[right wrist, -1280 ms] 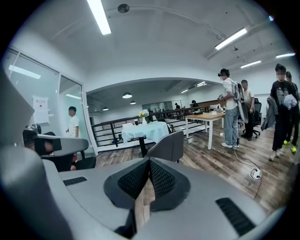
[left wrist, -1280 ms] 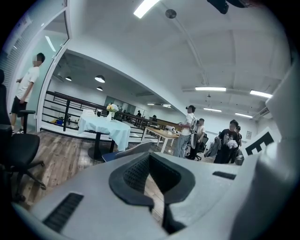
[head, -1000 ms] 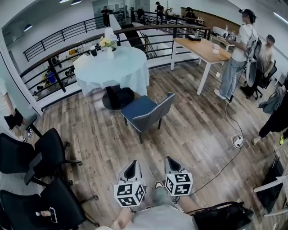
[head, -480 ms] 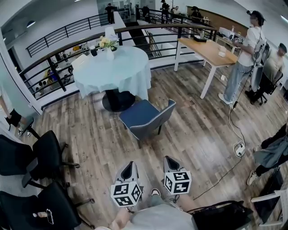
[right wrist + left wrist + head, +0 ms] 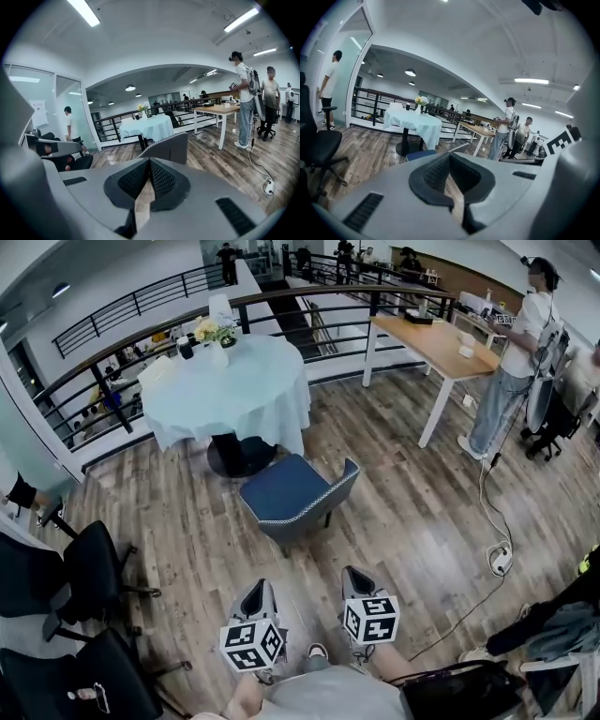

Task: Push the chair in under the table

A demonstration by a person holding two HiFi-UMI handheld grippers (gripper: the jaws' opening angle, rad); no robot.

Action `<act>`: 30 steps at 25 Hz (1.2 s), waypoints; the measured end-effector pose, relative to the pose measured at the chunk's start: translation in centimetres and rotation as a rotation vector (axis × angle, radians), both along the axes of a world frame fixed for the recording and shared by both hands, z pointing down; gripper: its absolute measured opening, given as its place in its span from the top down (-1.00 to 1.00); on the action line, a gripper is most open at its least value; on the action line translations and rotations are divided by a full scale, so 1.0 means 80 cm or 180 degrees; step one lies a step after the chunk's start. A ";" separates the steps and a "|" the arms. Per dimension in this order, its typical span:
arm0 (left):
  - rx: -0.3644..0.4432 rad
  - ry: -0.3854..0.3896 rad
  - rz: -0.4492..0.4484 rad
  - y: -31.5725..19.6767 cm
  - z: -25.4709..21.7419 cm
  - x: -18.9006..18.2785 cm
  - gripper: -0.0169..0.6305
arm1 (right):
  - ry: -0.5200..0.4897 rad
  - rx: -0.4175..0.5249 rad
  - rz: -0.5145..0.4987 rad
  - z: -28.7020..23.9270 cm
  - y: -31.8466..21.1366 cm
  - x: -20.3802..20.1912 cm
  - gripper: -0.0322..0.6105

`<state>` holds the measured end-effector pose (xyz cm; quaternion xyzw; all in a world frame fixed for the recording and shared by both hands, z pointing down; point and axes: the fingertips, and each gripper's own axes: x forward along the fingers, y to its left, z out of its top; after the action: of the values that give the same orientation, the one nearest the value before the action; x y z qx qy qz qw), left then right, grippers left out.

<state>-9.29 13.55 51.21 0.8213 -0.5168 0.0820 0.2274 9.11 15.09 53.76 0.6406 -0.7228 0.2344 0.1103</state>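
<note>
The chair [image 5: 295, 493], blue-seated with a grey back, stands on the wood floor a little apart from the round table [image 5: 230, 385], which is draped in a pale cloth. The chair's back faces me. My left gripper [image 5: 256, 594] and right gripper [image 5: 357, 577] are side by side low in the head view, well short of the chair, both shut with nothing between the jaws. Past the left gripper's [image 5: 450, 154] closed tips I see the blue seat [image 5: 418, 154] and the table [image 5: 415, 123]. The right gripper [image 5: 149, 161] points at the chair's back [image 5: 169, 147], with the table [image 5: 147, 126] behind it.
Black office chairs [image 5: 75, 577] stand at the left. A long wooden table [image 5: 436, 338] and a standing person [image 5: 511, 362] are at the right, near a power strip and cable [image 5: 497, 561]. A dark bag [image 5: 459, 690] lies at my right. A black railing [image 5: 309, 301] runs behind the round table.
Both grippers have travelled forward with me towards the chair, still shut. The chair keeps its place by the table. A person at the far right has shifted.
</note>
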 end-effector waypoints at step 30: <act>-0.0047 0.0031 0.0292 -0.185 0.007 0.046 0.94 | 0.0009 -0.0163 0.0143 0.014 -0.170 0.038 0.85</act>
<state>-5.61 -1.21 51.79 0.8428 -0.4768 0.0921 0.2320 12.18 1.48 54.90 0.6540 -0.7018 0.2543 0.1225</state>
